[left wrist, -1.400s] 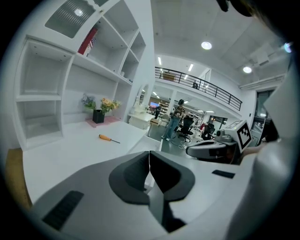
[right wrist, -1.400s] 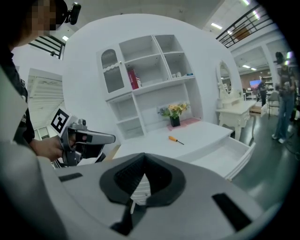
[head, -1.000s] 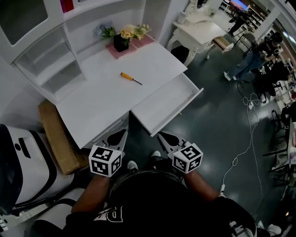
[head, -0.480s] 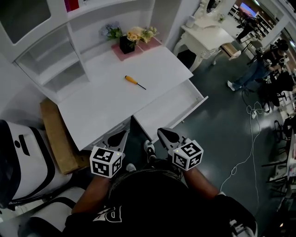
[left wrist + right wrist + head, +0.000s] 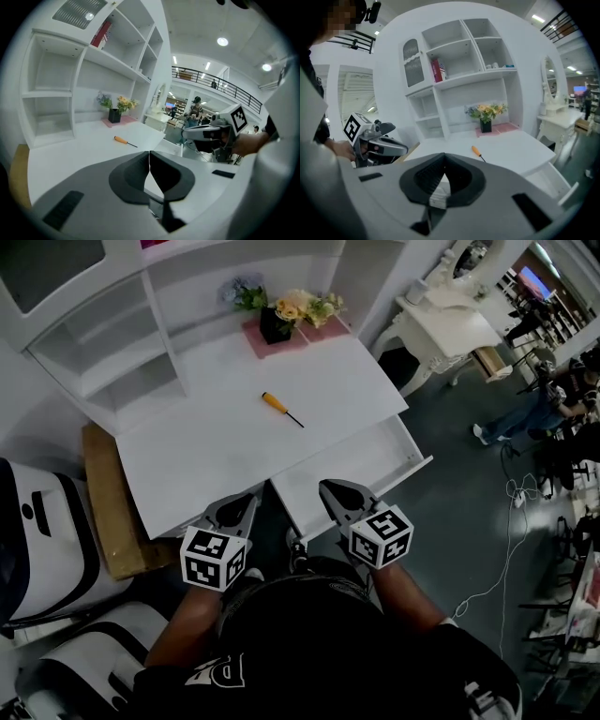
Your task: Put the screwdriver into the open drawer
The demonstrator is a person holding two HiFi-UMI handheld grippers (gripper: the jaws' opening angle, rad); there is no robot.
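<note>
**Pick-up not begun: screwdriver untouched on worktop, both tools closed and empty**

Step in hand: judged to be the approach, ahead of any grasp.

Found the screwdriver [image 5: 281,409] lying flat on the white worktop [image 5: 216,442], about mid-surface, well apart from both tools and clear of the flower pot [image 5: 275,326] at the back.

Noted the open drawer [image 5: 361,463] pulled out at the right of the worktop's front edge, with nothing seen inside it.

Recorded the left tool [image 5: 246,505] at the near edge of the worktop, jaws together, nothing between them. Recorded the right tool [image 5: 325,488] above the near end of the drawer, jaws likewise pressed together and empty.

Orientation of the screwdriver: long axis diagonal across the worktop. Orange handle toward the back-left shelving, thin dark shaft toward the front-right, tip aimed roughly at the drawer.

Next move, as judged: open one tool's jaws, reach forward over the worktop, and set the jaws across the handle at right angles to the long axis. Handle preferred, as the thicker and surer hold. Then lift and carry right, over the drawer.
</note>
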